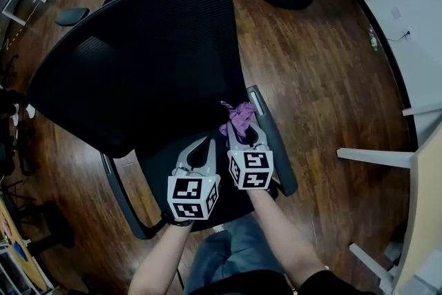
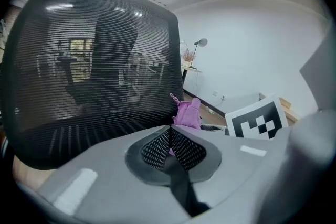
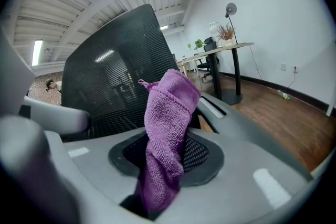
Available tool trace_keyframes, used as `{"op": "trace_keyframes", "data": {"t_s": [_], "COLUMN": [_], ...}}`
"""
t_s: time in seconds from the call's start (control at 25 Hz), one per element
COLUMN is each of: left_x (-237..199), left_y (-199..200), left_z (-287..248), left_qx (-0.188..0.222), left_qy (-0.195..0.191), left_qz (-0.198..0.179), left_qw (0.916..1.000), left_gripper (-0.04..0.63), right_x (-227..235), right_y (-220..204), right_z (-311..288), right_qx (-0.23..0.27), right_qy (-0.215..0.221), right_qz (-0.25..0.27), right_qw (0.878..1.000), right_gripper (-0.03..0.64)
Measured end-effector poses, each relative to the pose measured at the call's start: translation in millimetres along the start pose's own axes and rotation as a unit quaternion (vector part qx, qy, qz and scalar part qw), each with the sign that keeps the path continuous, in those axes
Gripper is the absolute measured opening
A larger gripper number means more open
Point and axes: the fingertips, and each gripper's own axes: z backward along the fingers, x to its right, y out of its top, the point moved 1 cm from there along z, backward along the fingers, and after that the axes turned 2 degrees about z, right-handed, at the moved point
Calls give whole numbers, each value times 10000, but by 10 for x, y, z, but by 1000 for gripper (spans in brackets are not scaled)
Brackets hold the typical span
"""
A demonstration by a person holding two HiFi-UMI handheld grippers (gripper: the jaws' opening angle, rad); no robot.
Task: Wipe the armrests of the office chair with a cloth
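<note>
From the head view, the right claw (image 1: pixel 243 137) squeezes the purple cloth (image 1: pixel 239 117) right by the office chair's (image 1: pixel 138 59) right armrest (image 1: pixel 277 152). The left claw (image 1: pixel 205 146) sits just beside it, over the seat. I think the chair could roll or spin on the wood floor (image 1: pixel 324 79) when rubbed.

In the left gripper view, the left claw is closed on nothing, so nothing steadies the chair.

In the right gripper view, the cloth sticks up in a bunch, pinched low down. It might slip out, or the hard claw might scrape the armrest.

I can read no words, only black-and-white squares on the cubes (image 1: pixel 250 169).

Mesh backrest (image 1: pixel 138 59) blocks way ahead; open floor (image 1: pixel 331 93) right of armrest (image 1: pixel 278 148); desk frame (image 1: pixel 373 157) farther right.
</note>
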Motion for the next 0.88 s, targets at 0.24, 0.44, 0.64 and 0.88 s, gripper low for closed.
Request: {"op": "trace_keyframes", "data": {"t_s": [0.24,0.44,0.64,0.88], "left_x": [167,299,422,609], "left_y": [-131,-325,-535,-804], "left_z": [211,474,751,1041], "left_qx": [18,27,52,53], "left_qy": [-228,-395,-542,-742], "left_qz": [-101,-218,-326,-414], "left_qw": [9997,9990,9980,9964], "left_gripper": [6,6,6,6], "right_x": [25,-12,-63,-57], "right_y": [-133,-366,-566,-794], "right_z": [347,732,1101,1549], "right_qx": [56,60,137,193], "right_qy": [-237,-418,-593,-823], "right_qz": [-11,-9,9,35], "right_qw": [9997,9991,9981,9964], "right_gripper": [120,120,120,120]}}
